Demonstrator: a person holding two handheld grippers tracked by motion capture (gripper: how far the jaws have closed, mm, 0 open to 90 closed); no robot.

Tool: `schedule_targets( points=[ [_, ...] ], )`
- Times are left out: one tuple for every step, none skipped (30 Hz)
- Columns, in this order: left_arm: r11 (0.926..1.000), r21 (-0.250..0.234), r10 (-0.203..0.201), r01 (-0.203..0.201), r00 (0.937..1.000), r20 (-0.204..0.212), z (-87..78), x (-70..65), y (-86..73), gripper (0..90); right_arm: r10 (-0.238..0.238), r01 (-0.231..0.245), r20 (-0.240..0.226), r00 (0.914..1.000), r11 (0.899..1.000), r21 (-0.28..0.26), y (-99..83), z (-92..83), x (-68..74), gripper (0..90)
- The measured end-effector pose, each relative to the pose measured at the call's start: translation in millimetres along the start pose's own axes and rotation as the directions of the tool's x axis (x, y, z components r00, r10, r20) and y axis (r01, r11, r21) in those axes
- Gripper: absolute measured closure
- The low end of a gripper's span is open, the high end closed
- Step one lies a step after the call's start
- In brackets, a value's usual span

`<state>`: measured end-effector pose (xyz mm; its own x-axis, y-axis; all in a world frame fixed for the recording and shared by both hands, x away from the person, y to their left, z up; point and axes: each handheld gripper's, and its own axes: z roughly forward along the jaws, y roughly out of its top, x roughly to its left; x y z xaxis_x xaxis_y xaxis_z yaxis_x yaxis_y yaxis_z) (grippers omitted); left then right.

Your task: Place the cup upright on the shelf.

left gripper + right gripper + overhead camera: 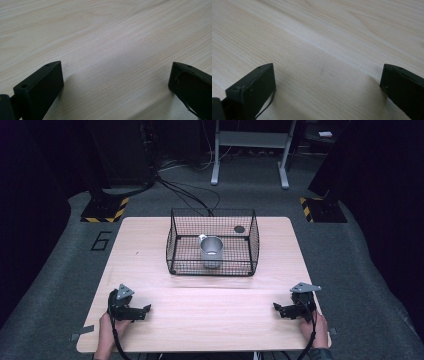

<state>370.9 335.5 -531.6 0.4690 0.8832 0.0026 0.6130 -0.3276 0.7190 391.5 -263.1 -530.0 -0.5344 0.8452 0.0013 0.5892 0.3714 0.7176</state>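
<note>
A black wire basket (172, 240) stands at the middle back of the wooden table (150, 250). Inside it lies a grey metal cup (211, 251) with its mouth facing up, and a small dark round lid (239, 229) sits at the basket's far right. My left gripper (146, 310) rests near the front left of the table, open, jaws pointing right. My right gripper (276, 309) rests near the front right, open, jaws pointing left. Both gripper views look down on bare wood between wide-apart jaws, left gripper (116, 75) and right gripper (328, 75).
Grey floor surrounds the table. Black stands with yellow-black striped bases (105, 210) (322, 210) flank the back corners, cables (190, 195) run across the floor, and a white frame (250, 150) stands behind. Bare wood lies between the grippers and the basket.
</note>
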Motion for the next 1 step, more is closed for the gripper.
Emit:
schedule_targets(
  points=[
    [1.0000, 0.000, 0.000, 0.000, 1.0000, 0.000, 0.0, 0.0, 0.0, 0.0, 0.001, -0.001, 0.001, 1.0000, 1.000, 0.000, 0.0, 0.0, 0.1, 0.0]
  ],
)
